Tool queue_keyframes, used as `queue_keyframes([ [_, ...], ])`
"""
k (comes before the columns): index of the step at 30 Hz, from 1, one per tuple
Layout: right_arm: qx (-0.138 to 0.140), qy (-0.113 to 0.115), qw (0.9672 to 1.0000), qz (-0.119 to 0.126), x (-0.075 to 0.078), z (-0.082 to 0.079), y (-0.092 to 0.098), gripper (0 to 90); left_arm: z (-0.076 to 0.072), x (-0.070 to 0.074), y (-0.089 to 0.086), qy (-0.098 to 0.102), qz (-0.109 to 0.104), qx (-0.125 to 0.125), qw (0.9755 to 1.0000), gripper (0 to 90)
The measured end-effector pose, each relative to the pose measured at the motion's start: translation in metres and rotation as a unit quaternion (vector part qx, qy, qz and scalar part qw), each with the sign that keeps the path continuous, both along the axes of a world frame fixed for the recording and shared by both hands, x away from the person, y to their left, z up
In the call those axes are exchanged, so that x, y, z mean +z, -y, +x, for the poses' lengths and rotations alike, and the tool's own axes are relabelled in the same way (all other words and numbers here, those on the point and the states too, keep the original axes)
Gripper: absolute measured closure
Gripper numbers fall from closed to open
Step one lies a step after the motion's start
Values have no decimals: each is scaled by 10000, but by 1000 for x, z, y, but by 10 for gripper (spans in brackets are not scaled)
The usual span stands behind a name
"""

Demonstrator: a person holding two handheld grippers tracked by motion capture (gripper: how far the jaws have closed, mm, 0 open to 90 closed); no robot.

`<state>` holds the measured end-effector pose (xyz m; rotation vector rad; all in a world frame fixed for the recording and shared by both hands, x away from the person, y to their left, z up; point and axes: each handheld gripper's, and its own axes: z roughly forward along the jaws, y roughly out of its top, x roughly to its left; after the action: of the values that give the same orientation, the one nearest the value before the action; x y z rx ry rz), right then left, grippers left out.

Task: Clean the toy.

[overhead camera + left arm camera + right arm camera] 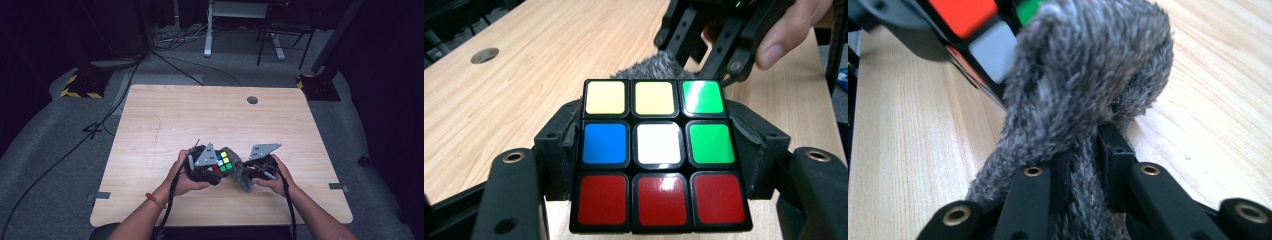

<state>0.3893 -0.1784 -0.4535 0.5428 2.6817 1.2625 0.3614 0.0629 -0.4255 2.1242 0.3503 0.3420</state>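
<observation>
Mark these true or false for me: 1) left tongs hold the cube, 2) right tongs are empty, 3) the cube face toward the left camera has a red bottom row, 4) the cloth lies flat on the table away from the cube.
1) The left tongs hold the cube: true.
2) The right tongs are empty: false, they are shut on the grey cloth.
3) Red bottom row: true.
4) Cloth flat and away: false, it is held bunched up against the cube.
</observation>
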Motion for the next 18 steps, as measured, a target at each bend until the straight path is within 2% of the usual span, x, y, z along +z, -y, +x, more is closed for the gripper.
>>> queue_keyframes([
  [4,-38,55,9998,183,5,-2,4,779,4,-1,-3,-68,7,10,10000,335],
  [8,55,105,9975,702,15,-4,9,779,4,-8,1,-181,203,-28,9996,334],
  [11,62,334,9967,731,20,-10,8,778,2,-13,9,-236,292,-130,9992,334],
  [14,-4,360,9952,910,22,-9,12,777,-1,-15,14,-246,339,-259,9988,334],
  [15,-55,364,9951,915,22,-8,12,777,-3,-14,16,-173,379,-265,9988,334],
  [17,-121,392,9966,710,20,-6,11,778,-9,-11,21,2,407,-252,9989,334],
  [18,-159,333,9975,595,16,-5,10,778,-9,-10,21,7,374,-254,9990,333],
])
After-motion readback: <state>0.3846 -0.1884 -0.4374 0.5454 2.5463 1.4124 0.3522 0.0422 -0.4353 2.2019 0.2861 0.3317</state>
